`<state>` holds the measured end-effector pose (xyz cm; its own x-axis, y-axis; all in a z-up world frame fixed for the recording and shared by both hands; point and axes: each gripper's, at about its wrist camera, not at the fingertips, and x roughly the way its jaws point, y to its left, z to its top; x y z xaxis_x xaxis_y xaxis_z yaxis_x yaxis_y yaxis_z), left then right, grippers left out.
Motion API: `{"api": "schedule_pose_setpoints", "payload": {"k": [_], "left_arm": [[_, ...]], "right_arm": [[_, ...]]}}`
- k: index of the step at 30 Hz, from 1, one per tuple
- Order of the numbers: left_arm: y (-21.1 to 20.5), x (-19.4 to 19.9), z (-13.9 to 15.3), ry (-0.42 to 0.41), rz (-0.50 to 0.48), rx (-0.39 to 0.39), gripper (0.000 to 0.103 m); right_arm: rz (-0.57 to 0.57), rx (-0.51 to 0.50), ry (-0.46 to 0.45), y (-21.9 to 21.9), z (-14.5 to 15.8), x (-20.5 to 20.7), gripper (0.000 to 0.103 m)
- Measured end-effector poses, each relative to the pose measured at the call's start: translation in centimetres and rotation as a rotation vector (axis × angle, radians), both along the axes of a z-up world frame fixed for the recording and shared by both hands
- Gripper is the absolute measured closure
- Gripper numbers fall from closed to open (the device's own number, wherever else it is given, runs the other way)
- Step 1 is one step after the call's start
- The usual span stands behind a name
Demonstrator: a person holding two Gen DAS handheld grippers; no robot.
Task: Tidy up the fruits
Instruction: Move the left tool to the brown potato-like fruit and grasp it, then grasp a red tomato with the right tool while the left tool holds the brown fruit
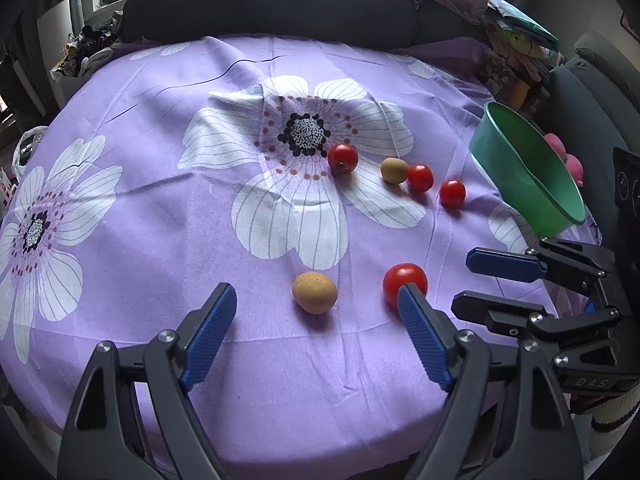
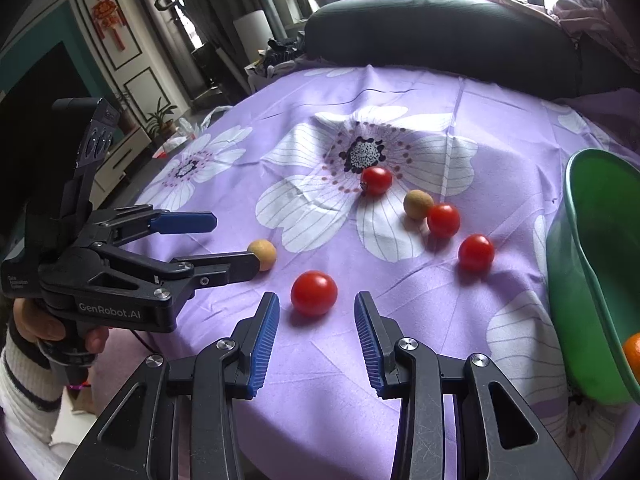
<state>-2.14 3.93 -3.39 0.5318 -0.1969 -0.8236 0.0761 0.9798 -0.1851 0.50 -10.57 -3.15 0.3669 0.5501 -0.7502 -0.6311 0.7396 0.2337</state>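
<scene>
Nearest the right wrist camera, the right gripper [image 2: 316, 320] hovers low over the purple floral tablecloth [image 2: 320, 380] with its blue-padded fingers spread apart. A cherry tomato [image 2: 314, 293] sits on the cloth just beyond the gap between the fingertips, touched by neither.

To the left, the left gripper [image 2: 232, 242] is held in the person's left hand [image 2: 40, 326], its fingers also apart. One black fingertip lies right against a small tan round fruit [image 2: 263, 255], but that view does not settle whether they touch. From the left wrist camera the left gripper [image 1: 316, 294] has that tan fruit [image 1: 315, 293] between its spread fingers, closer to neither pad clearly, while its right fingertip overlaps the near tomato [image 1: 405, 283]. The right gripper [image 1: 464, 282] shows at the right edge there.

Farther back, a loose row of fruit lies on the cloth: a tomato [image 2: 476, 253], another tomato [image 2: 443, 220] just beside a second tan fruit [image 2: 418, 204], and a tomato with a dark stem [image 2: 376, 180] on the printed white flower.

At the right, a green plastic bowl [image 2: 580, 280] stands tilted on the cloth's edge, with an orange fruit [image 2: 633, 354] showing inside it. Beyond the table, a dark cushioned backrest [image 2: 440, 32] sits below the windows.
</scene>
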Motion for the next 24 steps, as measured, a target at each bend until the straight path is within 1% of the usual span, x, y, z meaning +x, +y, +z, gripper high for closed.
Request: {"api": "schedule_pose_setpoints", "payload": {"k": [3, 7, 20, 24], "left_arm": [[0.0, 0.1, -0.3, 0.002, -0.015, -0.002, 0.025], [0.1, 0.5, -0.8, 0.010, -0.027, -0.005, 0.033], [-0.2, 1.3, -2.1, 0.035, -0.065, -0.013, 0.066], [-0.2, 1.5, -2.3, 0.035, -0.065, -0.016, 0.069]], "right_arm": [[0.001, -0.013, 0.006, 0.4, -0.4, 0.2, 0.063], [0.002, -0.027, 0.014, 0.8, -0.9, 0.6, 0.063], [0.032, -0.067, 0.028, 2.8, -2.4, 1.5, 0.063], [0.046, -0.075, 0.025, 3.3, -2.5, 1.6, 0.063]]}}
